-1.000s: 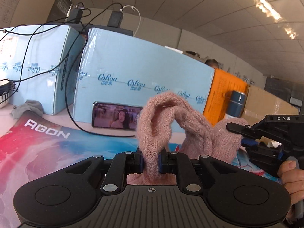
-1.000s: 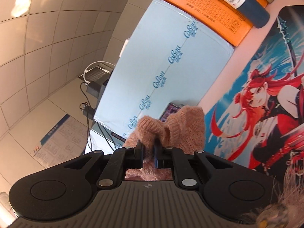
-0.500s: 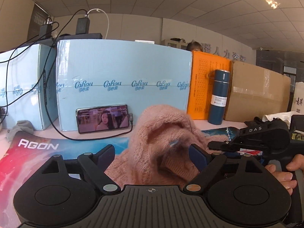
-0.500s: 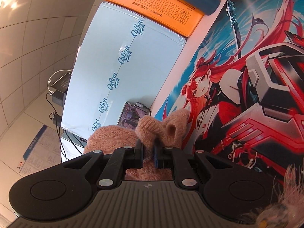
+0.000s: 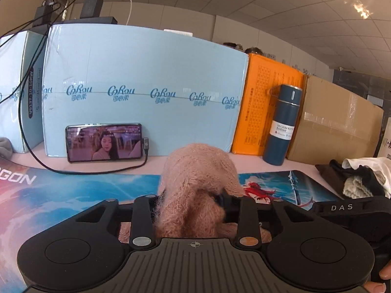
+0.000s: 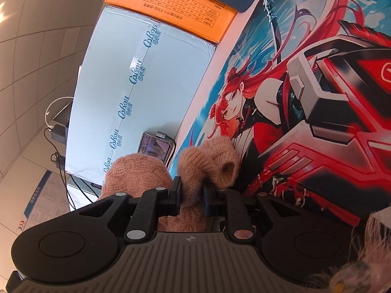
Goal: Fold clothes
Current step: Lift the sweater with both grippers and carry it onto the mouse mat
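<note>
A fuzzy pink knitted garment (image 5: 195, 190) is bunched up over the printed desk mat (image 5: 73, 190). My left gripper (image 5: 193, 207) has its jaws partly closed around a thick bundle of the knit. My right gripper (image 6: 191, 195) is shut on a fold of the same pink garment (image 6: 207, 163), held tilted above the mat's anime print (image 6: 305, 97). The right gripper's black body (image 5: 347, 210) shows at the lower right of the left wrist view. Most of the garment is hidden behind the gripper bodies.
Light blue boxes (image 5: 146, 85), an orange box (image 5: 268, 102), a cardboard box (image 5: 342, 122) and a blue vacuum bottle (image 5: 283, 127) line the back. A phone (image 5: 103, 142) leans on the blue box with a cable. Other clothes (image 5: 356, 178) lie at right.
My left gripper let go of the knit, opened wide half a second ago, then closed in on a thicker bundle. My right gripper kept its grip and swung lower over the mat.
</note>
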Motion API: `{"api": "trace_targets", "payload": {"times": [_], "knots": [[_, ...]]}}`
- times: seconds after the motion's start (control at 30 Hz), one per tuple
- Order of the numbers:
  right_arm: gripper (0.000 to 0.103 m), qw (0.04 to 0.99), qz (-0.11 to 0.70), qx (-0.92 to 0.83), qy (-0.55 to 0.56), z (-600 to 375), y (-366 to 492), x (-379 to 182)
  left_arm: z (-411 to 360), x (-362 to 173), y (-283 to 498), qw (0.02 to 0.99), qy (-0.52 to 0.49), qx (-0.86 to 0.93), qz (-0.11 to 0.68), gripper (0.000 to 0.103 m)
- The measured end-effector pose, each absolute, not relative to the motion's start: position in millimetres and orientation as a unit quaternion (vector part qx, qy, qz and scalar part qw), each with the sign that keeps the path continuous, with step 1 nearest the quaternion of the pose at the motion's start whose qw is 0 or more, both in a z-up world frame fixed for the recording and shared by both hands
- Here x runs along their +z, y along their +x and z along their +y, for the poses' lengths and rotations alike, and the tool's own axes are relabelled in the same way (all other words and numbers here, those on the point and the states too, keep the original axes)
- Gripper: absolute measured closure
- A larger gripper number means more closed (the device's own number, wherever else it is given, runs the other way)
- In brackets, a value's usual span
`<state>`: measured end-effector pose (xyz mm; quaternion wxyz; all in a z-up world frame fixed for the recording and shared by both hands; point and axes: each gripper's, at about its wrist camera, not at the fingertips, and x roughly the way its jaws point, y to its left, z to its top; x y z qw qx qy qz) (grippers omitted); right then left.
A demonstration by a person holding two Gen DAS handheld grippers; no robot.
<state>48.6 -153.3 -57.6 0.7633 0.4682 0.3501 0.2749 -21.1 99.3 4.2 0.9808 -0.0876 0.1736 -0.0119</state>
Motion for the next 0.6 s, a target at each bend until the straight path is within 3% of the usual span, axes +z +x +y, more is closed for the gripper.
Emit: {"api": "trace_targets", "payload": {"times": [0.17,0.23,0.3,0.33,0.37,0.6], "knots": [[0.055,0.768,0.337,0.303,0.453,-147,46,-52,117,5,-38,0.980,-0.115,-0.011,0.160,0.080],[0.053,0.779,0.333,0.307,0.433,-141,45,-47,122,7,-46,0.981,-0.121,-0.010,0.152,0.080],[0.063,0.798,0.338,0.295,0.402,-133,44,-43,126,9,-54,0.982,-0.125,-0.008,0.142,0.080],[0.080,0.810,0.343,0.279,0.384,-129,45,-42,129,11,-57,0.983,-0.125,-0.005,0.134,0.081],[0.085,0.823,0.347,0.260,0.367,-125,45,-40,132,14,-60,0.984,-0.124,-0.003,0.125,0.081],[0.092,0.874,0.258,0.243,0.332,-120,51,6,156,38,-67,0.990,-0.114,0.039,0.071,0.083]]}}
